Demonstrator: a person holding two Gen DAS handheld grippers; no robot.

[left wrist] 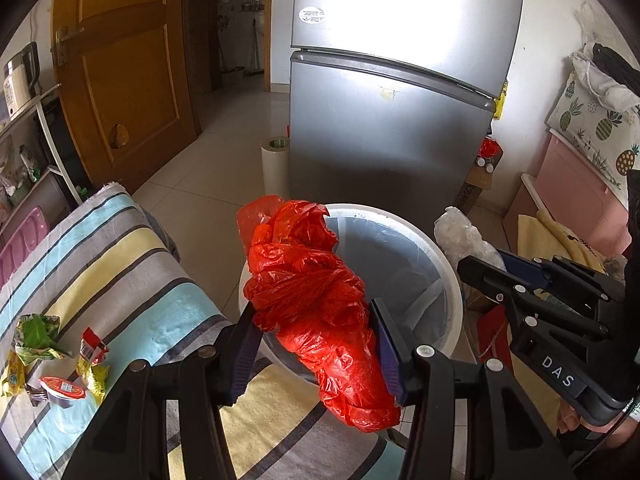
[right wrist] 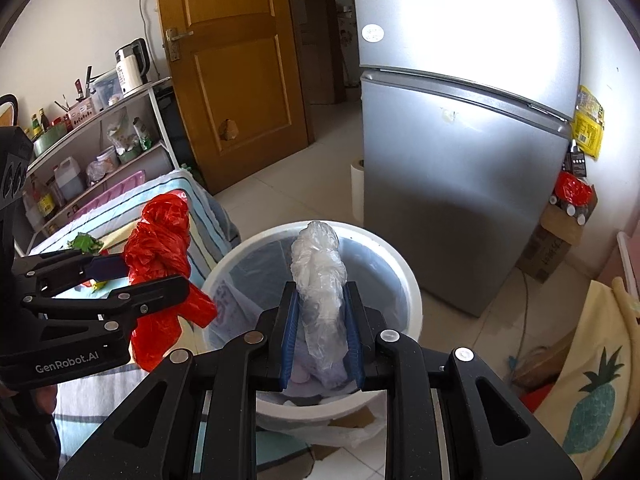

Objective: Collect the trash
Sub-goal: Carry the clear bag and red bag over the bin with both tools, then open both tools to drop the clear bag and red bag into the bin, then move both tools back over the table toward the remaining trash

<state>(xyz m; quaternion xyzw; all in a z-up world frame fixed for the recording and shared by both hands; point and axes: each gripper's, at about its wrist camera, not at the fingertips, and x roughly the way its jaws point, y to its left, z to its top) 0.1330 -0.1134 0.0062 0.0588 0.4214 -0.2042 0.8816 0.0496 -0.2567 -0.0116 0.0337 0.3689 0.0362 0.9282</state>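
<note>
My left gripper (left wrist: pixel 316 320) is shut on a crumpled red plastic bag (left wrist: pixel 316 292) and holds it at the near left rim of a white trash bin (left wrist: pixel 452 276) with a clear liner. My right gripper (right wrist: pixel 322 300) is shut on a crumpled clear plastic bag (right wrist: pixel 320 276) and holds it over the bin's opening (right wrist: pixel 408 276). The right gripper also shows in the left wrist view (left wrist: pixel 480 272) with the clear bag (left wrist: pixel 460 236). The left gripper (right wrist: pixel 144 276) and red bag (right wrist: pixel 160 240) show in the right wrist view.
A striped cloth surface (left wrist: pixel 132 280) at left carries snack wrappers (left wrist: pixel 36 336) and a small red-lidded cup (left wrist: pixel 64 390). A grey fridge (left wrist: pixel 392 120) stands behind the bin, with a paper roll (left wrist: pixel 275 164) beside it. A shelf rack (right wrist: pixel 100 152) and wooden door (right wrist: pixel 232 72) stand at left.
</note>
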